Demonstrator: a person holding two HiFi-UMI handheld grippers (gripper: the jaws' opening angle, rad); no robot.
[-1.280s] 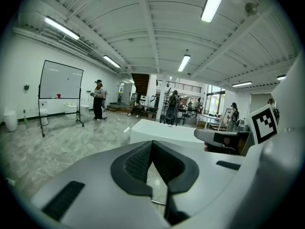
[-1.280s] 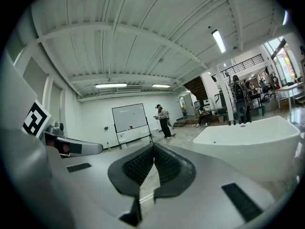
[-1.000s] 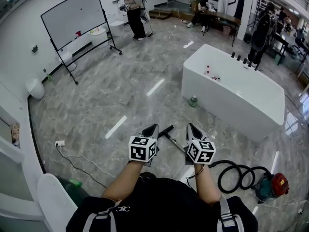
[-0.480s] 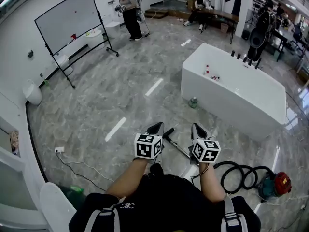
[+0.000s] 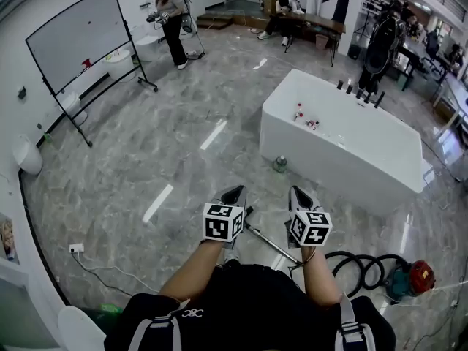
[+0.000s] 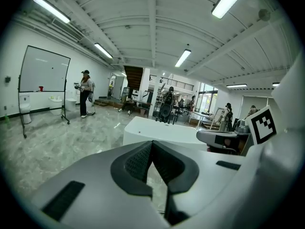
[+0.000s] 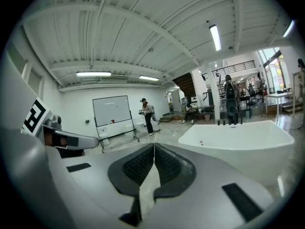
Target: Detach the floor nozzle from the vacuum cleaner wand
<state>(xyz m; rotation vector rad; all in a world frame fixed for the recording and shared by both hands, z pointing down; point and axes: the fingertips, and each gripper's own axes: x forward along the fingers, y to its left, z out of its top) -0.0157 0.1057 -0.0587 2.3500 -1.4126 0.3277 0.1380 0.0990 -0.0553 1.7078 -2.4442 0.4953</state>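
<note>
A: How do the jaws stand?
B: Left gripper (image 5: 232,193) and right gripper (image 5: 298,193): jaws pressed together, both empty.
A: And the vacuum cleaner wand (image 5: 268,241)?
B: On the floor (image 5: 183,145), between and below the grippers; the hose (image 5: 356,268) curls beside the red vacuum cleaner (image 5: 411,279). The nozzle cannot be made out.

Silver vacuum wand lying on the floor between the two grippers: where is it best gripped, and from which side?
Grip the thin silver wand tube at its bare middle, from above, jaws across it. It lies flat on the grey marble floor, slanting from its black end by the left gripper toward the person, so only the top is free.
</note>
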